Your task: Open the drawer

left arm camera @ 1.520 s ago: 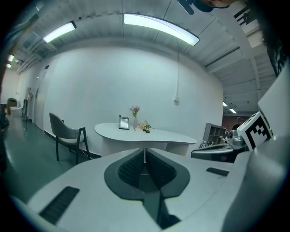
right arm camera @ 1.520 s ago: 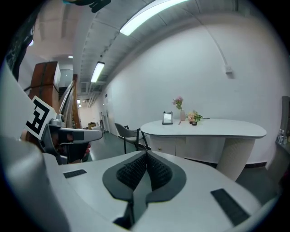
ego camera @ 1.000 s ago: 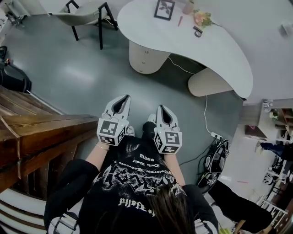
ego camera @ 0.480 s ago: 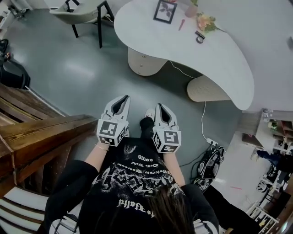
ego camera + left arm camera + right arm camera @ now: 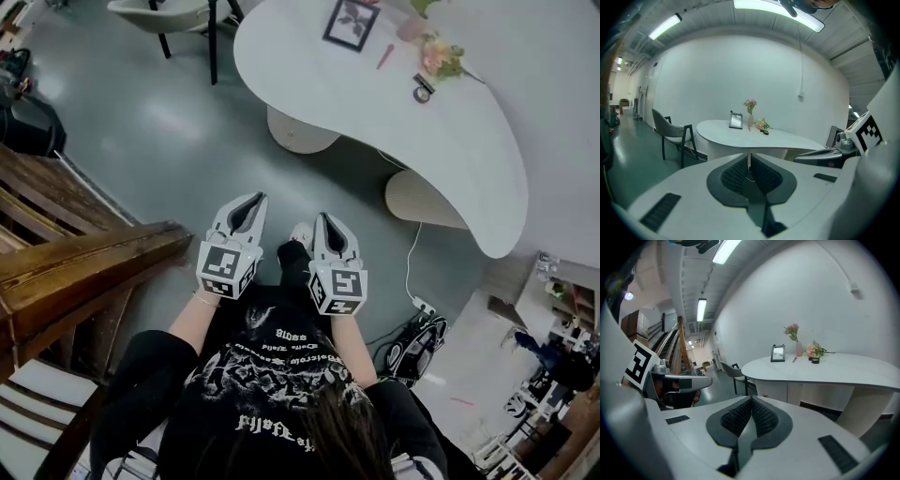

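A white curved desk (image 5: 441, 122) stands ahead, and under its left end sits a rounded pedestal (image 5: 298, 131) with drawer fronts (image 5: 771, 391). The pedestal also shows low in the left gripper view (image 5: 717, 153). My left gripper (image 5: 248, 202) and right gripper (image 5: 325, 220) are held side by side in front of the person's body, over the grey floor and well short of the desk. Each is shut with nothing between the pads, as the left gripper view (image 5: 749, 161) and right gripper view (image 5: 751, 404) show. Neither touches anything.
On the desk stand a picture frame (image 5: 352, 23), a pink vase (image 5: 411, 28) and flowers (image 5: 441, 58). A chair (image 5: 173, 14) stands at the far left. A wooden stair railing (image 5: 75, 272) runs along the left. A cable and power strip (image 5: 419, 305) lie at the right.
Both grippers and the person have moved forward together toward the desk, which now sits nearer and lower in the head view. The jaws have stayed shut.
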`<state>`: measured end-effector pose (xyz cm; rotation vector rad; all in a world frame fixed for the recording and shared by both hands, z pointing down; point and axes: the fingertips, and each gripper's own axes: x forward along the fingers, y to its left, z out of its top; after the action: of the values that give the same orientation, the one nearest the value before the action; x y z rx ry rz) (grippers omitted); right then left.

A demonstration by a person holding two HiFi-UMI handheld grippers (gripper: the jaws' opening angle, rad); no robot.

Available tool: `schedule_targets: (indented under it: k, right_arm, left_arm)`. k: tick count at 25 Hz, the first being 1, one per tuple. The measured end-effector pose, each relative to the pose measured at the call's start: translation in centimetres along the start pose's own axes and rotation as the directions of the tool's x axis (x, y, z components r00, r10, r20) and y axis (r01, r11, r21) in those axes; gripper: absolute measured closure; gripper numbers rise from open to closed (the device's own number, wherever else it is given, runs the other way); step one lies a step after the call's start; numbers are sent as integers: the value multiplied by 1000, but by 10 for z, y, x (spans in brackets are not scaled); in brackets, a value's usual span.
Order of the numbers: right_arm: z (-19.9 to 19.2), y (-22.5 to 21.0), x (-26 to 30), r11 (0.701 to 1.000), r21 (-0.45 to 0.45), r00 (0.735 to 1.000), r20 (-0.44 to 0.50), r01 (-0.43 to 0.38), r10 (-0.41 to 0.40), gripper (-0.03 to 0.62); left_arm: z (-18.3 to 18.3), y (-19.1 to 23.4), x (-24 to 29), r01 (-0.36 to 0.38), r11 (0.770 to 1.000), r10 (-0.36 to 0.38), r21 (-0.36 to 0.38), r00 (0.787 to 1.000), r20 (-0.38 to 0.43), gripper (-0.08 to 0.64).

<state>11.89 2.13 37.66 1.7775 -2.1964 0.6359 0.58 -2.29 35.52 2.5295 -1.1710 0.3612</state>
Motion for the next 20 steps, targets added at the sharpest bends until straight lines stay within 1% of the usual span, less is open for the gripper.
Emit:
schedule_targets:
  k: [3, 7, 15, 20]
  right_arm:
    - [2, -8, 10, 1000, -3, 999, -21, -25, 25, 566]
    - [7, -16, 25, 999, -14, 999, -29, -40, 40, 566]
    - [2, -17, 52, 999, -14, 999, -9, -38, 38, 566]
    - [-8, -18, 76, 999, -10, 999, -4, -41, 41, 566]
  left_arm:
    - [3, 2, 13, -20, 1000, 20, -13, 1000, -7, 529]
    - [2, 6, 31, -26, 1000, 26, -18, 1000, -12, 529]
    - [-14, 19, 54, -31, 999, 30, -14, 999, -11, 529]
    - [-28, 36, 77, -34, 999, 33, -35, 999, -25, 529]
